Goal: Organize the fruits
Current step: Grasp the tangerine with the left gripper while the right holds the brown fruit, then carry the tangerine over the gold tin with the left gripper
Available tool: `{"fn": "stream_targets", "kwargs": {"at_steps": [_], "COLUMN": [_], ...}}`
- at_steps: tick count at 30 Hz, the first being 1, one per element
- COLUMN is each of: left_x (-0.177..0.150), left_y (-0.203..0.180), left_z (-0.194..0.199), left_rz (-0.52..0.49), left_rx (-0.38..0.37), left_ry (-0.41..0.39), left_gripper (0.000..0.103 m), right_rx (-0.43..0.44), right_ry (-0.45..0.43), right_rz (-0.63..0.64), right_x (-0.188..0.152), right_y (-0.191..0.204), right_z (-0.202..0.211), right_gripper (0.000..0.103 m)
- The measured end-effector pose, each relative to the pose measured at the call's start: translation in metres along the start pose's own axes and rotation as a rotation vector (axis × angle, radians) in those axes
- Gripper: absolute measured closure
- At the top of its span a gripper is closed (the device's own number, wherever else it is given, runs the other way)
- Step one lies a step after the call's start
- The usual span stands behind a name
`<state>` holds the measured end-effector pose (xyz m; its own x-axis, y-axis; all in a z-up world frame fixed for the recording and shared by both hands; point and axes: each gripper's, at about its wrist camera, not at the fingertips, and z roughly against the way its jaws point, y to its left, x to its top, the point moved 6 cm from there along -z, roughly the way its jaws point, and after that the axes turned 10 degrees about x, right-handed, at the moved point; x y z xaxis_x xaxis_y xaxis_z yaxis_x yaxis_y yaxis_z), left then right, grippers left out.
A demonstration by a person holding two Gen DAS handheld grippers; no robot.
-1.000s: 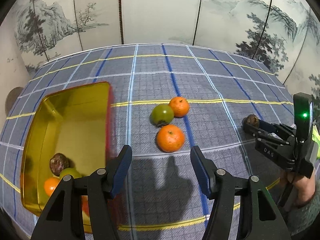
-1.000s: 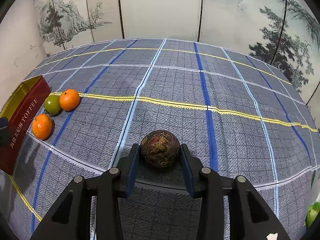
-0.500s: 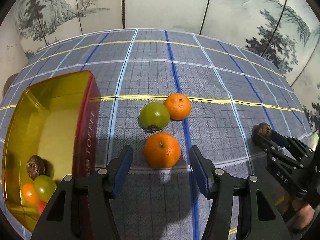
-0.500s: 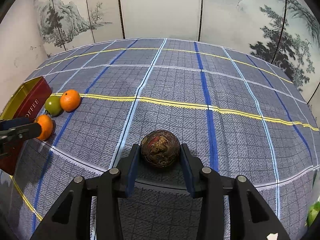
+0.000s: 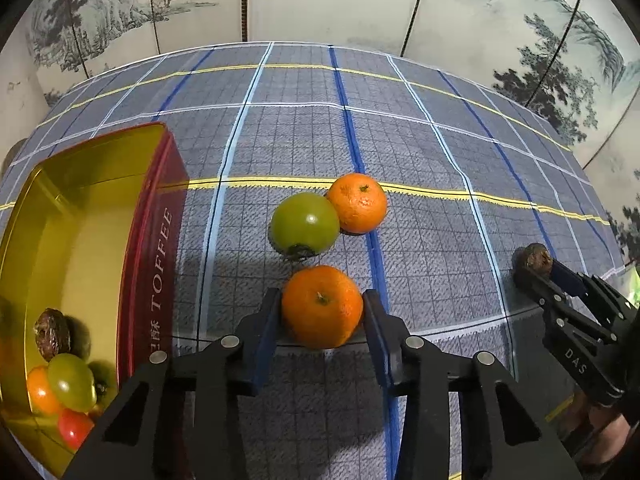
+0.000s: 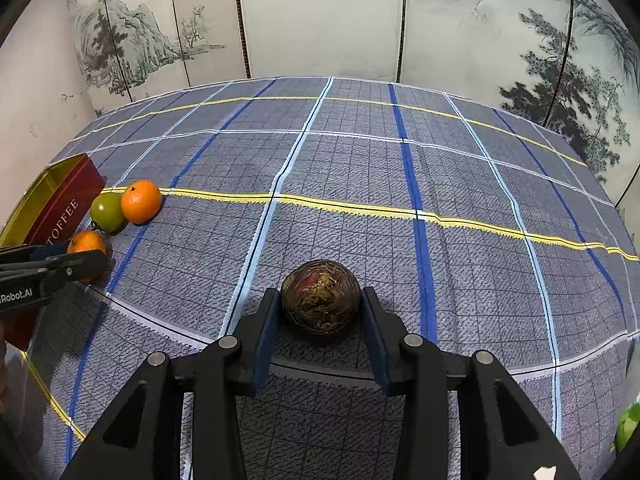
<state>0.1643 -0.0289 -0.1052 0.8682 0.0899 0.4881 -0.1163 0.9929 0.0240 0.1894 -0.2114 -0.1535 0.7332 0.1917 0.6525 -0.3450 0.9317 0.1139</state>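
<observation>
My left gripper (image 5: 322,312) is shut on a near orange (image 5: 322,306) that rests on the cloth. Beyond it lie a green fruit (image 5: 305,224) and a second orange (image 5: 357,203), touching each other. The red and gold toffee tin (image 5: 154,240) stands at the left and holds several fruits (image 5: 64,380). My right gripper (image 6: 320,310) is shut on a dark brown wrinkled fruit (image 6: 320,296). That gripper and its fruit (image 5: 536,258) show at the right in the left wrist view. In the right wrist view my left gripper (image 6: 86,254) is at the far left.
A blue checked cloth (image 6: 360,168) with yellow and white lines covers the table. Painted folding screens (image 6: 320,12) stand behind it. Something green (image 6: 626,424) shows at the right edge of the right wrist view.
My left gripper has moved forward and down over the near orange and shut on it. The right gripper has stayed still, holding the brown fruit.
</observation>
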Motion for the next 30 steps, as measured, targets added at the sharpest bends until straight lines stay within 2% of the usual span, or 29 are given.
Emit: {"fn": "stream_targets", "kwargs": {"at_steps": [20, 25, 30], "left_x": [-0.009, -0.007, -0.007], "left_y": [0.011, 0.016, 0.025], "left_z": [0.038, 0.054, 0.062], "left_rz": [-0.032, -0.049, -0.037], "left_rx": [-0.002, 0.028, 0.031], "left_ry": [-0.055, -0.107, -0.113], "left_gripper": [0.062, 0.062, 0.062], "right_rx": [-0.008, -0.009, -0.01], "right_ry": [0.002, 0.003, 0.003], "right_rz": [0.006, 0.006, 0.007], "right_x": [0.0, 0.0, 0.0], "right_y": [0.001, 0.0, 0.0], "right_z": [-0.001, -0.001, -0.001], "right_gripper": [0.065, 0.065, 0.065]}}
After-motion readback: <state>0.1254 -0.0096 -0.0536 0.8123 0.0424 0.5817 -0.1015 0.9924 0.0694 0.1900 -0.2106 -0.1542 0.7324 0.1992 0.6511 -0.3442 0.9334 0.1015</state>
